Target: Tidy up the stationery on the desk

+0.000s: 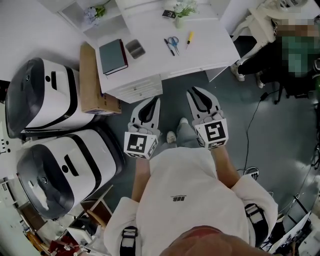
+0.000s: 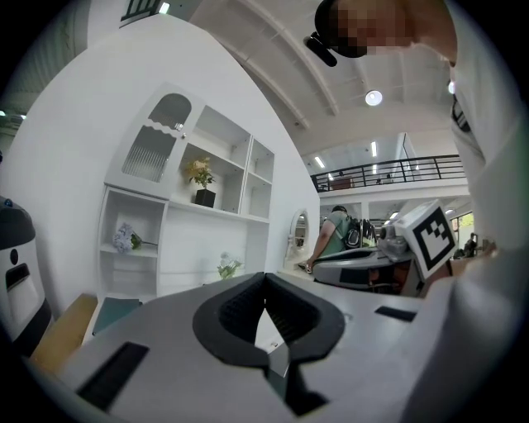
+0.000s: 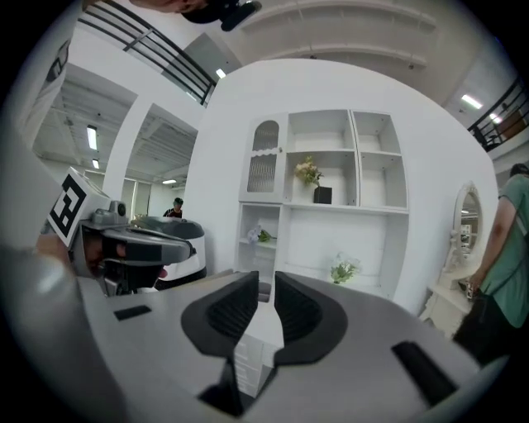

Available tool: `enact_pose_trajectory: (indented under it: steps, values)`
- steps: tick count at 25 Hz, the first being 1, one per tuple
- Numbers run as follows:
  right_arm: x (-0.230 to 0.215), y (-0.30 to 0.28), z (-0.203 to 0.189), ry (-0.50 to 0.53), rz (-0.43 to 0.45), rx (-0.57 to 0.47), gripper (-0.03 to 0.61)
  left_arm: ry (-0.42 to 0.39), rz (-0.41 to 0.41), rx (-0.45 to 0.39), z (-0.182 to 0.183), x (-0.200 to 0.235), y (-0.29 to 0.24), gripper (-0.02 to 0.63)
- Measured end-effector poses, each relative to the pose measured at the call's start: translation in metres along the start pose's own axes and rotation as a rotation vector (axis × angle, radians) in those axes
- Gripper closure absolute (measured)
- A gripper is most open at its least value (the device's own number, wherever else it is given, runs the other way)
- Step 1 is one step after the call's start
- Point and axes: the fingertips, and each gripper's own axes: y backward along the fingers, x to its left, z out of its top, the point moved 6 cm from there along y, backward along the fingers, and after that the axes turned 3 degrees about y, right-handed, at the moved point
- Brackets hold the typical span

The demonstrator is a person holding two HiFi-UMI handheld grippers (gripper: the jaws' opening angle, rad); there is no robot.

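Observation:
On the white desk [image 1: 150,60] at the top of the head view lie a dark book [image 1: 113,56], a small grey case [image 1: 135,48], a black pen [image 1: 168,46], blue-handled scissors [image 1: 173,42] and a yellow pen [image 1: 190,38]. Both grippers hang in front of the desk over the grey floor, short of its edge. My left gripper [image 1: 157,100] [image 2: 264,278] is shut, its tips touching with nothing between them. My right gripper [image 1: 192,91] [image 3: 266,282] is open by a narrow slot and holds nothing.
Two big white-and-black machines [image 1: 47,95] [image 1: 65,172] and a cardboard box [image 1: 90,80] crowd the left side. A person sits at the right [image 1: 295,55], with a cable [image 1: 252,125] on the floor. A potted plant [image 1: 180,10] stands at the desk's back. White shelves [image 3: 331,206] rise behind.

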Motion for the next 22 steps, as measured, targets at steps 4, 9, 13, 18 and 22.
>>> enact_pose_trajectory:
  steps: [4,9,13,18,22]
  values:
    - [-0.013,-0.037,-0.009,0.002,0.001,0.063,0.540,0.003,-0.009,0.018,-0.007,0.021,-0.029,0.614]
    - [-0.040,-0.081,-0.019,-0.022,-0.015,0.088,0.563,0.020,-0.009,0.034,-0.011,0.048,-0.071,0.614]
    - [-0.064,-0.126,-0.031,-0.025,0.009,0.117,0.566,0.036,0.000,0.054,-0.016,0.076,-0.109,0.614]
    - [-0.091,-0.179,-0.049,-0.025,0.055,0.205,0.566,0.058,0.018,0.091,-0.022,0.105,-0.157,0.614]
    - [-0.110,-0.219,-0.064,-0.032,0.117,0.279,0.565,0.084,0.044,0.125,-0.028,0.127,-0.194,0.614]
